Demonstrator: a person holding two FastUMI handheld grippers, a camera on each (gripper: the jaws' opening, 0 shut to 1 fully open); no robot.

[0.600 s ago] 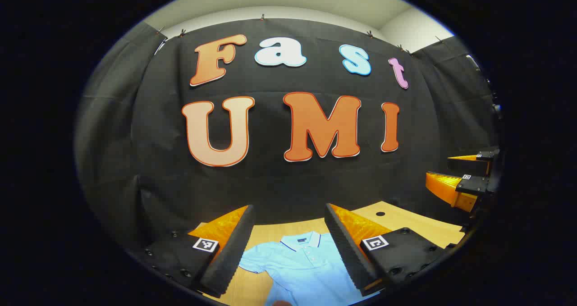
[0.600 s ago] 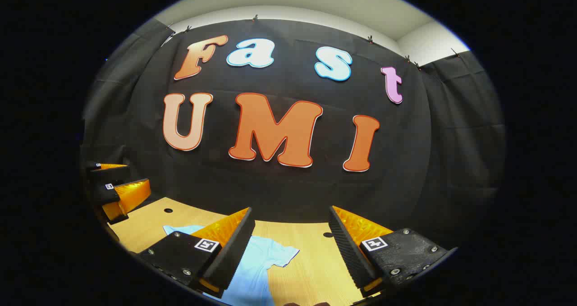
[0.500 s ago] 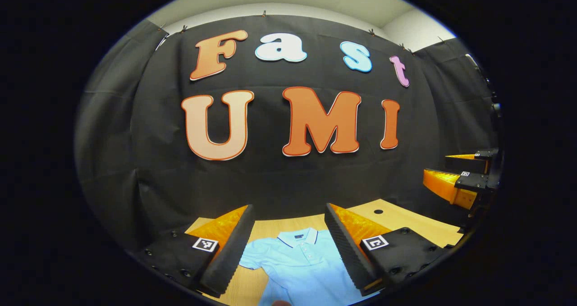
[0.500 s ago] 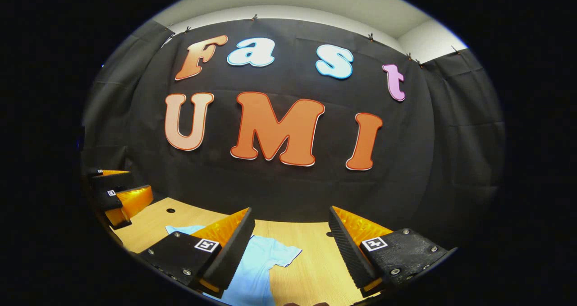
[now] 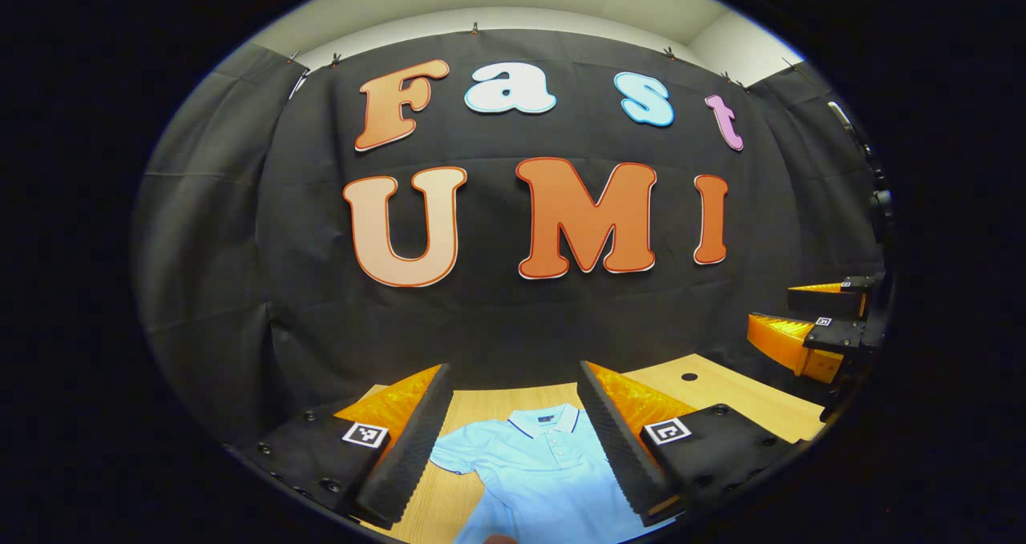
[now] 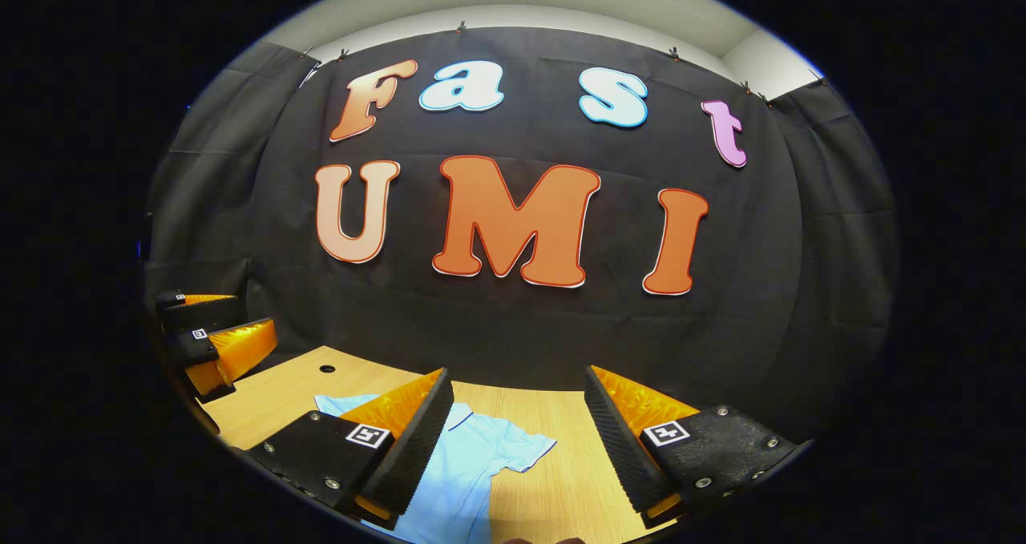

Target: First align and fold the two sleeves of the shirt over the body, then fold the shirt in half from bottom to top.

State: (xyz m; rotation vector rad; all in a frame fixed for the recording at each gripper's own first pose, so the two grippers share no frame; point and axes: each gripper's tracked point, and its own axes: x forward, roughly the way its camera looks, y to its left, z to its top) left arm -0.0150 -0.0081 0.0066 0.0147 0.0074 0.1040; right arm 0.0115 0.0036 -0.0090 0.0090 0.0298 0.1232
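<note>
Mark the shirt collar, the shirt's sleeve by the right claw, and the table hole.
shirt collar (image 5: 547, 424), left gripper view, centre of collar band.
sleeve (image 6: 525, 452), right gripper view, near its cuff.
table hole (image 5: 689, 376), left gripper view, the dark opening.

One shirt (image 5: 533, 480) – one table (image 5: 721, 396); two tongs (image 5: 513, 448) (image 6: 517, 448).

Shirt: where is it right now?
The light blue shirt lies flat on the wooden table, collar toward the booth wall; in the left gripper view it sits between the open left gripper, with one sleeve in the right gripper view.
</note>
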